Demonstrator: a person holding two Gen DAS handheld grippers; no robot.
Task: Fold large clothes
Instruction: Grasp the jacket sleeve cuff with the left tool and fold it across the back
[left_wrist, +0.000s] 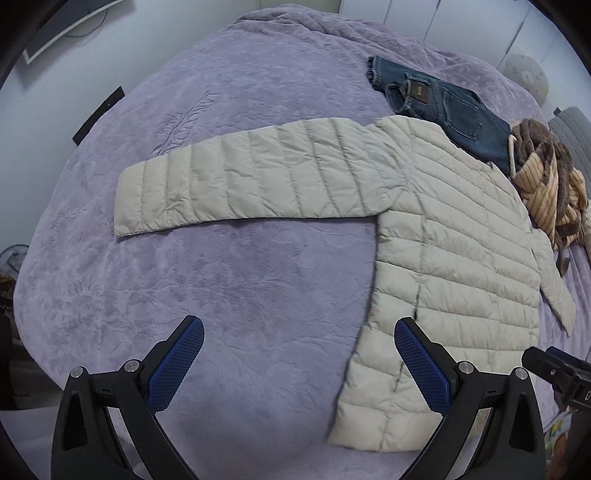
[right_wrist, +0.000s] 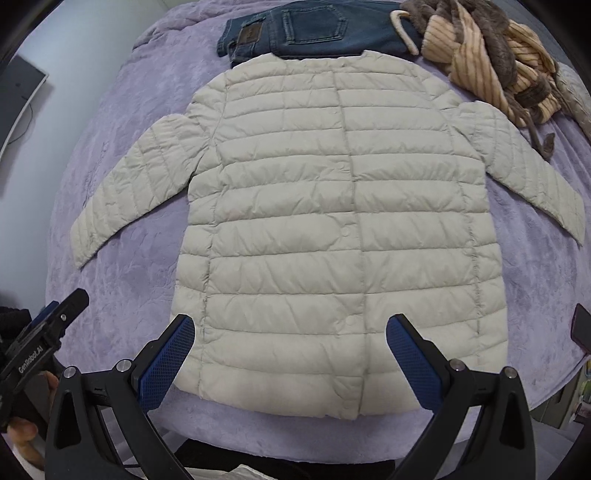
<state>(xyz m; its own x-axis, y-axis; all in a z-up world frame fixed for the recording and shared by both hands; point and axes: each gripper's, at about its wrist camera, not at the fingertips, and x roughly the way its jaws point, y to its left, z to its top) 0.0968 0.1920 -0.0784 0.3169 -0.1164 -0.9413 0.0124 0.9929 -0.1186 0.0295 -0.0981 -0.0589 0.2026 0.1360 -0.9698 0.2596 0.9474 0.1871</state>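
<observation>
— Hovering over the hem, are we? Where is the jacket (right_wrist: 332, 221) lying?

— It is lying flat and front-up on the purple bedspread (right_wrist: 122, 288), both sleeves spread outward. The right gripper (right_wrist: 290, 354) is hanging above the bottom edge with its jaws standing wide and empty; the left gripper (left_wrist: 299, 363) is doing the same beside the jacket's left side, also wide, gripping nothing.

— So how should the first fold be going?

— I am judging that the left sleeve (left_wrist: 243, 181) is the place to begin: pinching it near the cuff, lifting low, and carrying it across the chest so the quilting is not bunching. The fabric is looking puffy and slick, so a deep bite is seeming wiser than a fingertip nip.

— Anything crowding the work?

— Jeans (right_wrist: 306, 33) are touching the collar, and a striped, furry garment (right_wrist: 487, 66) is sitting just beside the right shoulder. Both could be getting dragged along.
</observation>
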